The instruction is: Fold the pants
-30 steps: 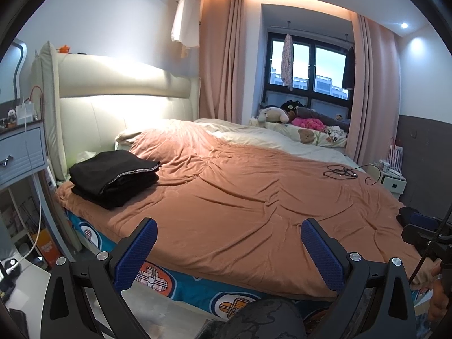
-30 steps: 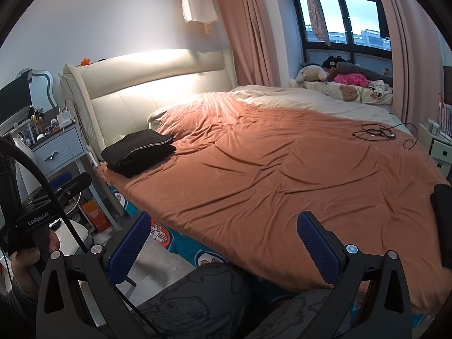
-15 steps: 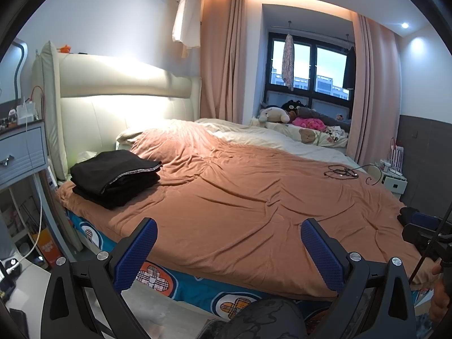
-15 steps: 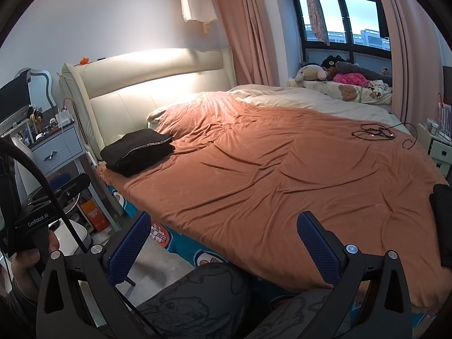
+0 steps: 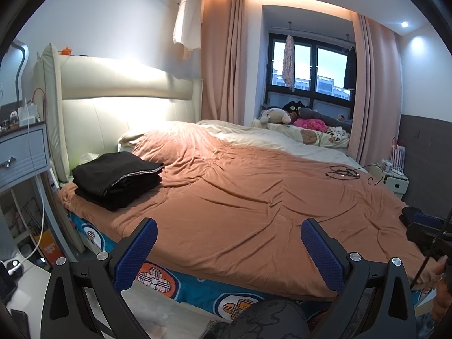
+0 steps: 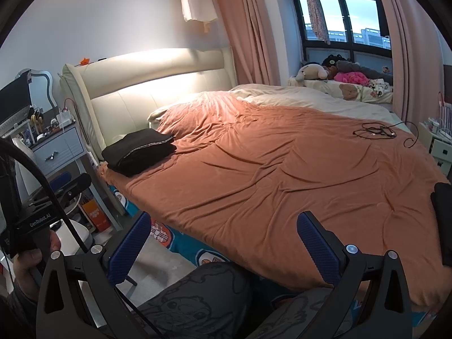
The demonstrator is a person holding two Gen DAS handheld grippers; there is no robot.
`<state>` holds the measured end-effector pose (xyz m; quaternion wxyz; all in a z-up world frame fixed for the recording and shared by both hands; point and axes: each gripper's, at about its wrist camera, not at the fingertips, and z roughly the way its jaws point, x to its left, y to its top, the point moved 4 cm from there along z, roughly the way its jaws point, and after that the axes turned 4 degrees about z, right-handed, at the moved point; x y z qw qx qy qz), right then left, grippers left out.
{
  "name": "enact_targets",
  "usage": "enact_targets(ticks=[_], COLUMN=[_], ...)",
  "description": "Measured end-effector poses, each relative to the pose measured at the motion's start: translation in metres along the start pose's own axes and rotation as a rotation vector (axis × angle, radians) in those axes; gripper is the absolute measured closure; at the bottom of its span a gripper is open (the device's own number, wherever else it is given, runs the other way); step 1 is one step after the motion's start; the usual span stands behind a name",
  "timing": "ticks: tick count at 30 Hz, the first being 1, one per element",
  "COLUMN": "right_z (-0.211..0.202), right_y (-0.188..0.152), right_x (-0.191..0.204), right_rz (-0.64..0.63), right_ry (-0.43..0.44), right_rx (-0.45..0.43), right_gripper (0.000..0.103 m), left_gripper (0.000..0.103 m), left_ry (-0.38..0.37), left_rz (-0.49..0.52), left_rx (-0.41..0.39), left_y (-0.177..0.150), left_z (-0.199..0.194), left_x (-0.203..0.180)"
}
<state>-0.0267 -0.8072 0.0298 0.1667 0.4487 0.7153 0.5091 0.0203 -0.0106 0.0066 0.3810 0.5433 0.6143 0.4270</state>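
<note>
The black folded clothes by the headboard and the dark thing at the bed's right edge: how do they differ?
The folded black stack lies whole in view beside the headboard, neatly layered. The dark item at the right edge is cut off by the frame, its shape unclear. Both are dark and rest on the orange blanket.

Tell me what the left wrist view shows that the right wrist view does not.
Only the left wrist view shows the ceiling spotlight and the right gripper's body at its right edge. Only the right wrist view shows the mirror and the hand holding the left gripper. Both show the folded black stack by the headboard, the cable, and open jaws holding nothing.
</note>
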Motion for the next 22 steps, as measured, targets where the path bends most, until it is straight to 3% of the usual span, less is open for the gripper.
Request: enact_targets(ticks=[22], right_z=[-0.0039], right_y=[-0.0024], right_x=[-0.0039], right_rz=[0.022], right_ry=[-0.005], right_rx=[-0.001], right_gripper=[0.000], left_gripper=[0.000], left_ry=[0.001], left_rz=[0.006], left_rx=[0.007], left_y=[0.0003], left_z=[-0.0007], left_x=[-0.0044])
